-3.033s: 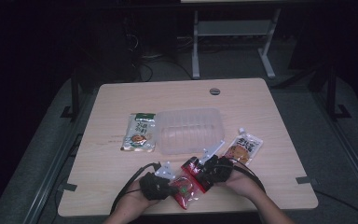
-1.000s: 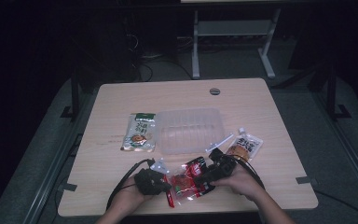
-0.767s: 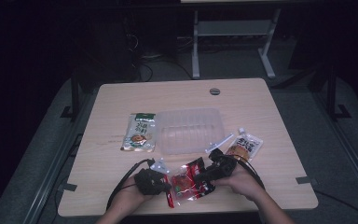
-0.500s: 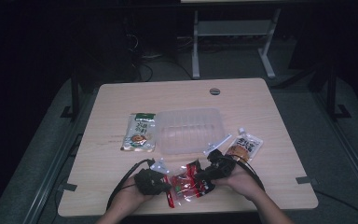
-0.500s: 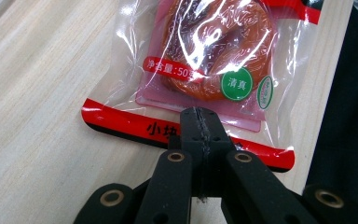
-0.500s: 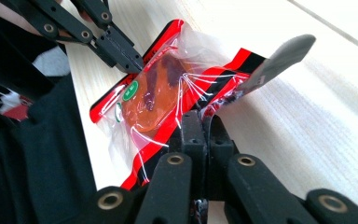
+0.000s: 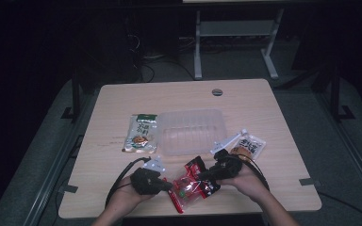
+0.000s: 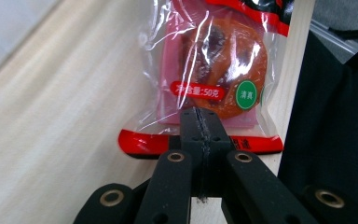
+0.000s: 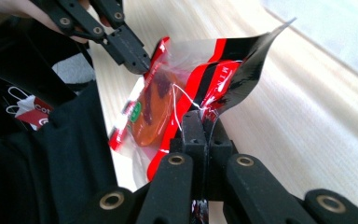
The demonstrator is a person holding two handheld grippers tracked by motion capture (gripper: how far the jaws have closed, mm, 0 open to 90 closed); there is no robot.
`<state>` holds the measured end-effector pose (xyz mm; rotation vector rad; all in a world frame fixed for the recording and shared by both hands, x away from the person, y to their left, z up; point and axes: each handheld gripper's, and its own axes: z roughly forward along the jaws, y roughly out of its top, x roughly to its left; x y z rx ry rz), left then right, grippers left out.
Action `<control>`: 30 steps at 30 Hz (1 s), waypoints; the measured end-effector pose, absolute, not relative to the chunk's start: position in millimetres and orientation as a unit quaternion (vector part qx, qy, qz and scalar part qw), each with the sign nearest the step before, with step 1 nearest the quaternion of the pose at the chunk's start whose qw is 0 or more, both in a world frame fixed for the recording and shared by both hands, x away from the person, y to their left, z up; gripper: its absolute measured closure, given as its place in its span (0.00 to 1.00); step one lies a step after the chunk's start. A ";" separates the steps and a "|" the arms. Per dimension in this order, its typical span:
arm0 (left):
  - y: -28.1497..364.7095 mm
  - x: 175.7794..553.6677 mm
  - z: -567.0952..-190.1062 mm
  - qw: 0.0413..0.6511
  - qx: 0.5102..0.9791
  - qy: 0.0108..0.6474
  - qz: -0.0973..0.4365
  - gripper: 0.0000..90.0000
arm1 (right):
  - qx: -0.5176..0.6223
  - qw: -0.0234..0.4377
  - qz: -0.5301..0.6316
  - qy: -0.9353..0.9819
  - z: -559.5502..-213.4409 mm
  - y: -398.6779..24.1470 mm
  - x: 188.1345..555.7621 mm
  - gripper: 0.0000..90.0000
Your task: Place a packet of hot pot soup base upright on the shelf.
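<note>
A: Red snack packet (image 7: 192, 184) is pinched at both ends now. The right gripper (image 7: 210, 172) has just been closing, and in the right gripper view its jaws are pressed together on the packet's crumpled black-and-red end (image 9: 214, 93).

B: And the left gripper (image 7: 166, 184)?

A: Clamped on the red seal strip at the opposite end (image 8: 200, 140). A second ago the packet lay flatter between the hands; now its right end is bunched and raised.

B: Where does it sit in the scene?

A: At the near edge of the worktop (image 7: 122, 188), between the two hands, just nearer than the clear plastic tray (image 7: 188, 132).

B: Anything else around?

A: A green-topped packet (image 7: 141, 134) to the left of the tray, an orange one (image 7: 247, 147) to its right, beside the right hand.

B: So what does the fresh grip mean?

A: I'd judge the packet is set for pulling apart or tearing open. With both ends held, the next move likely calls for the hands to draw away from each other.
</note>
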<state>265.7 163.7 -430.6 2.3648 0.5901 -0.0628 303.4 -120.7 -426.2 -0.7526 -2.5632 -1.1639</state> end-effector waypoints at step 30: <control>223.6 267.6 -433.4 0.358 0.899 0.248 0.034 0.25 | -0.245 0.044 -0.439 -0.863 -370.0 -146.0 298.0 1.00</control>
